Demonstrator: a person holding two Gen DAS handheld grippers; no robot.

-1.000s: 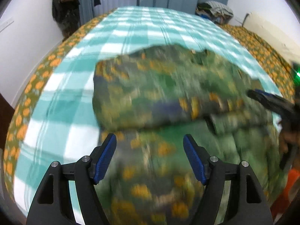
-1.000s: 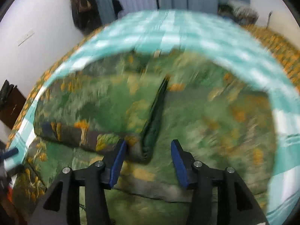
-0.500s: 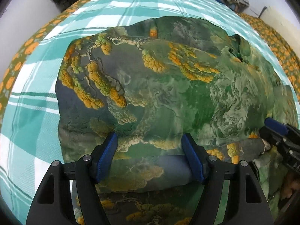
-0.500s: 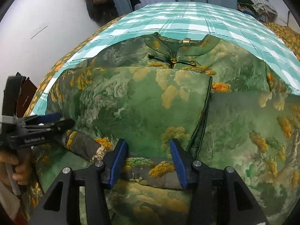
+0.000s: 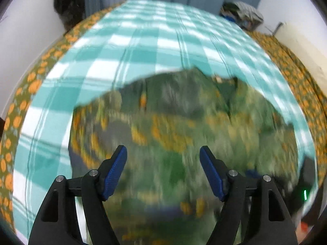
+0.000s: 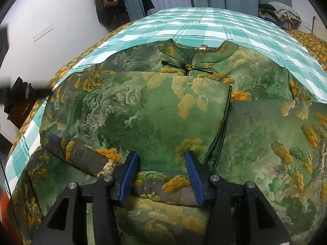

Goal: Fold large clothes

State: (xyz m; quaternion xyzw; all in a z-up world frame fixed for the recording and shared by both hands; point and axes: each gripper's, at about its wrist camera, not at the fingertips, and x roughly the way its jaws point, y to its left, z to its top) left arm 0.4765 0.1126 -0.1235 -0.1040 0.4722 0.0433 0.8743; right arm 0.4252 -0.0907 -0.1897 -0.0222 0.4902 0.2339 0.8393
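A green robe (image 6: 153, 112) with orange and cream landscape print lies on the bed, collar and knot button (image 6: 190, 66) at the far side. Its left half is folded over the middle, and a dark sleeve (image 6: 85, 159) lies across the near part. My right gripper (image 6: 161, 163) hovers low over the near edge of that fold, jaws half apart, pads not pressing the cloth. My left gripper (image 5: 163, 157) is above the robe (image 5: 184, 122), blurred by motion; its jaws are opening wide with nothing between them. It shows as a dark streak (image 6: 20, 91) in the right wrist view.
A teal checked sheet (image 5: 143, 47) covers the bed beyond the robe, with an orange-flowered spread (image 5: 30, 85) along both sides. A heap of clothes (image 5: 243, 14) sits at the far right corner. Dark clothes (image 6: 106, 0) hang by the curtains; white walls stand close on both sides.
The left gripper came in close over the robe, then drew back; more of the sheet shows. The right gripper sank to the fold edge and has held still since.
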